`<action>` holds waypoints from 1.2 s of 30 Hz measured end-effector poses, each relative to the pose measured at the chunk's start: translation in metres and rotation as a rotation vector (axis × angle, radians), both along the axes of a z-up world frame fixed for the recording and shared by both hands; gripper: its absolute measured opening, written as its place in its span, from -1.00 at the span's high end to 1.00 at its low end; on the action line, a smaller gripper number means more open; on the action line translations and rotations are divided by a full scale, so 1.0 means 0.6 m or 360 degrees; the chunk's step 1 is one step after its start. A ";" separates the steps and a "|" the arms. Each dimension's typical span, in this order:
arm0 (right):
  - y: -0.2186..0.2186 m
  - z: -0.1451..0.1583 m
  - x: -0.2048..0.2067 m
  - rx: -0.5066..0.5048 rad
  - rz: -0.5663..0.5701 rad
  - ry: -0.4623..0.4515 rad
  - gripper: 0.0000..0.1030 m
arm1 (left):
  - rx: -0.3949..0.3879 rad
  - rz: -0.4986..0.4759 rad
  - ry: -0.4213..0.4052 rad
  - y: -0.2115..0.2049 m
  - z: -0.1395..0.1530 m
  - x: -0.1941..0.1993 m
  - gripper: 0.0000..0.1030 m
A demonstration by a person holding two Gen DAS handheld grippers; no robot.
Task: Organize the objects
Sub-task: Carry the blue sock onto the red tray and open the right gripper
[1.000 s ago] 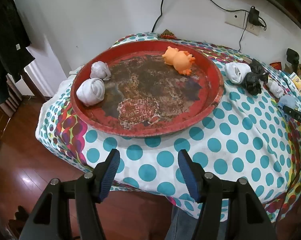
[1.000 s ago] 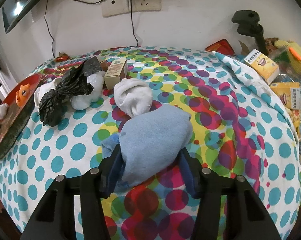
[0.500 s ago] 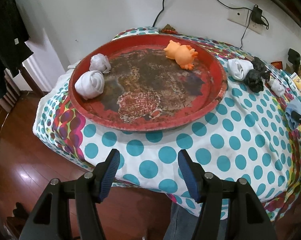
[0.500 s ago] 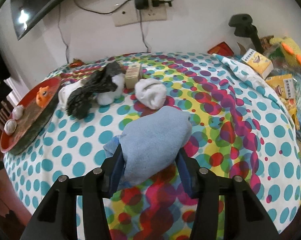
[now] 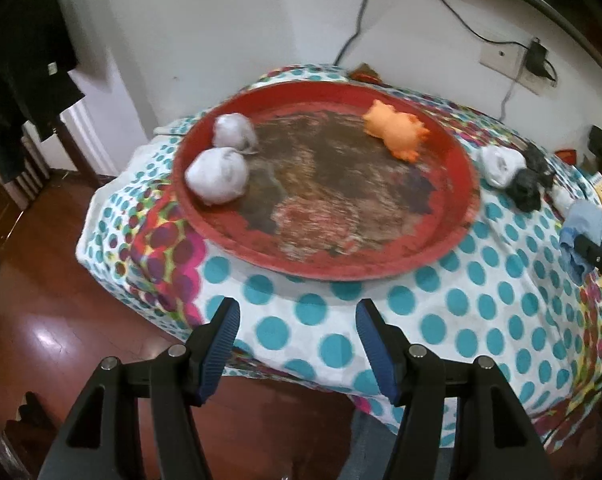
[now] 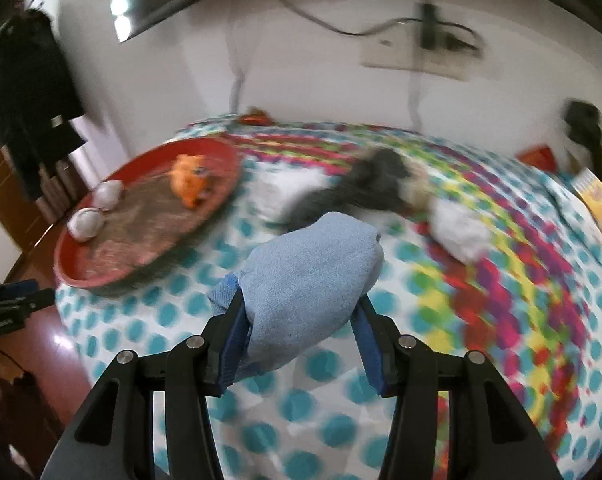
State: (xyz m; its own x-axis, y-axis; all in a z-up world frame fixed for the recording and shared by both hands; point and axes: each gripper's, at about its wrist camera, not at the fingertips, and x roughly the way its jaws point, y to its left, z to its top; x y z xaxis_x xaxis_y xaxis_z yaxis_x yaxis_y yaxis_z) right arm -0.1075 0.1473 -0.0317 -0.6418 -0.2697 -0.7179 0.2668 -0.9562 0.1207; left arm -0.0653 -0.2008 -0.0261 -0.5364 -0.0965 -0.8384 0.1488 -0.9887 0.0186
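The right gripper (image 6: 299, 310) pinches a soft light-blue rolled cloth bundle (image 6: 313, 276) between its two blue-padded fingers (image 6: 233, 336); the bundle fills the gap between them and is held above the polka-dot tablecloth (image 6: 501, 300), not touching it as far as I can tell. The left gripper (image 5: 297, 332) is spread wide with nothing between its fingers; it hangs at the near edge of the table, in front of a large round red tray with a worn dark bottom (image 5: 441, 256).

Inside the tray lie two white rolled sock balls (image 5: 217, 176), touching each other at the left rim; an orange rubber toy animal (image 5: 397, 130) lies at the far side, well apart from them. Just beside the tray's right rim, on the cloth, sits another white rolled sock (image 5: 499, 164) touching a crumpled black sock (image 5: 527, 188); in the right wrist view these are blurred by motion. In the left wrist view the blue bundle (image 5: 585, 224) shows at the far right edge, well apart from the tray. A white wall socket with a black plug (image 5: 535, 62) is on the wall behind.
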 end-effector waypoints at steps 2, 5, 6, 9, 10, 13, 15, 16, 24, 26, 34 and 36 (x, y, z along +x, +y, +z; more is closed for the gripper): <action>-0.038 0.015 -0.018 -0.0005 0.0059 0.0013 0.07 | 0.0023 0.0016 -0.0013 -0.016 0.001 -0.001 -0.20; -0.098 0.035 -0.033 -0.0022 0.0139 0.0024 0.07 | 0.0009 0.0066 -0.0014 -0.041 0.004 -0.002 -0.20; -0.121 0.040 -0.040 -0.0021 0.0161 0.0022 0.07 | -0.0001 0.0085 -0.0013 -0.049 0.006 -0.001 -0.20; -0.159 0.045 -0.054 -0.0021 0.0228 -0.0014 0.07 | 0.0006 0.0124 -0.0016 -0.071 0.007 -0.001 -0.20; -0.184 0.038 -0.063 -0.0010 0.0245 -0.0027 0.07 | 0.0013 0.0139 -0.0022 -0.079 0.007 -0.001 -0.20; -0.223 0.033 -0.080 0.0036 0.0282 -0.0064 0.07 | 0.0030 0.0166 -0.0026 -0.093 0.005 -0.002 -0.20; -0.241 0.028 -0.095 0.0052 0.0295 -0.0106 0.07 | 0.0040 0.0168 -0.0037 -0.099 0.002 -0.003 -0.20; -0.262 0.023 -0.108 0.0062 0.0296 -0.0133 0.07 | 0.0038 0.0168 -0.0042 -0.100 0.001 -0.003 -0.20; -0.350 -0.028 -0.196 0.0148 0.0233 -0.0306 0.07 | -0.0002 0.0177 -0.0050 -0.107 -0.005 -0.004 -0.20; -0.375 -0.043 -0.223 0.0141 0.0239 -0.0344 0.07 | -0.0006 0.0180 -0.0052 -0.110 -0.007 -0.006 -0.20; -0.409 -0.049 -0.271 0.0145 0.0282 -0.0369 0.06 | -0.0008 0.0184 -0.0075 -0.114 -0.016 -0.010 -0.20; -0.416 -0.050 -0.273 0.0171 0.0282 -0.0358 0.03 | -0.0007 0.0186 -0.0077 -0.113 -0.017 -0.010 -0.20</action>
